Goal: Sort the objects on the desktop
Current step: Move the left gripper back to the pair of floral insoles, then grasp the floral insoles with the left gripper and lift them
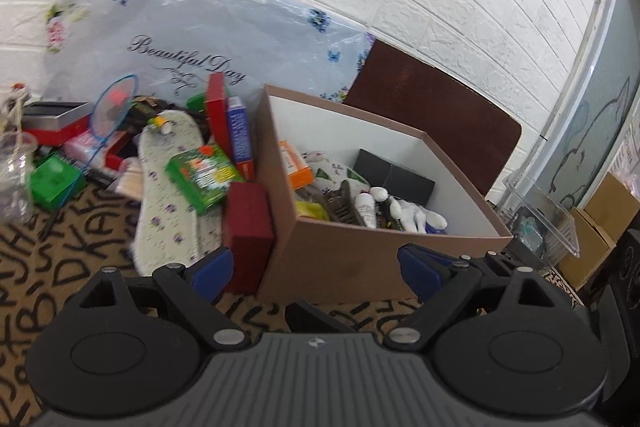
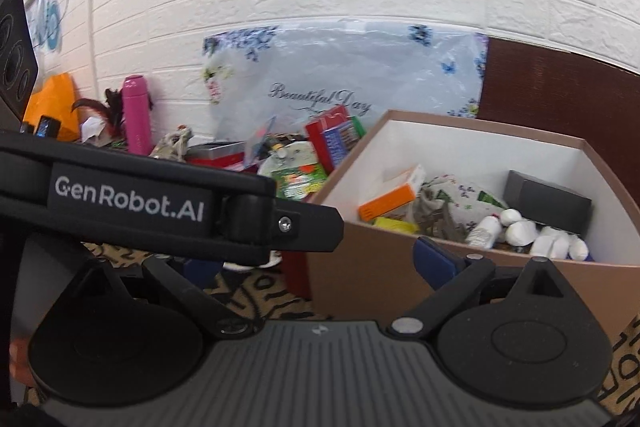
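A brown cardboard box with white inner walls stands on the patterned cloth and holds an orange carton, a black box, white tubes and small white items. My left gripper is open and empty, low in front of the box's near wall. Left of the box lies a heap: a dark red box, a green packet, a floral insole, a blue book. My right gripper is open before the same box; the left gripper's black body crosses its view and hides its left finger.
A floral plastic bag leans on the white brick wall behind the heap. A clear plastic container and small cardboard boxes sit right of the box. A glass jar stands at far left. A pink bottle stands by the wall.
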The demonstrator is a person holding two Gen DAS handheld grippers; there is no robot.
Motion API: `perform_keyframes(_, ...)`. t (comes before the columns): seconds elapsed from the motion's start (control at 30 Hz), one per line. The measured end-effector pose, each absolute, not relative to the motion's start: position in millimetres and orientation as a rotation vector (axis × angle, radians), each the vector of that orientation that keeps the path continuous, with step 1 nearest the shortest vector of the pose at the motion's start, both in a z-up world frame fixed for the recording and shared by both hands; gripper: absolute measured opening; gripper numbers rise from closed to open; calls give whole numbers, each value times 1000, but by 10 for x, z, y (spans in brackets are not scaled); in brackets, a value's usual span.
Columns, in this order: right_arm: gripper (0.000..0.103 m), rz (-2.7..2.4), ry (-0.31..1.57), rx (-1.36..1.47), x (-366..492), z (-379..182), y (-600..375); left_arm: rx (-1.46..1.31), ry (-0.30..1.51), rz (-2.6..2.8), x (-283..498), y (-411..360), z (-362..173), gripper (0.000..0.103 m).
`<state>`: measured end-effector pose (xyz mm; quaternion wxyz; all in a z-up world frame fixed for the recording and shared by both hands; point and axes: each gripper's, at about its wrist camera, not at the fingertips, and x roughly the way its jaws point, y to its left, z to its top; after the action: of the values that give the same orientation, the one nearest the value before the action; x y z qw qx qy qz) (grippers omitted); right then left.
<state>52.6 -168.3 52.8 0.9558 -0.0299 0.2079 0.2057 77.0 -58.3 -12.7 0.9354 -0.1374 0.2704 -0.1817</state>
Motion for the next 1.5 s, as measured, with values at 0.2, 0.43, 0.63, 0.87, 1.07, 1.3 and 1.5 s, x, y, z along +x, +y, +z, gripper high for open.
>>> perform_keyframes(0.2, 98, 473, 469, -80, 413, 408, -1421, -316, 580, -319, 589, -279, -308, 94)
perform_keyframes(0.43, 97, 520, 513, -127, 365, 214, -1057, -385, 605, -250, 577, 88, -482, 93)
perform_keyframes(0.63, 96, 520, 524, -149, 455, 99, -800, -418, 621, -231, 694, 292, -584, 91)
perform_keyframes(0.87, 78, 451, 520, -210, 636, -34, -618, -425, 649, -242, 951, 396, -680, 80)
perform_keyframes(1.07, 69, 411, 527, -228, 810, -131, -539, -434, 669, -253, 1229, 420, -736, 72)
perform_keyframes(1.3, 63, 359, 502, -239, 961, -201, -501, -418, 687, -293, 1562, 351, -780, 66)
perform_keyframes(1.5, 58, 326, 457, -262, 995, -226, -498, -398, 713, -334, 1815, 237, -818, 58)
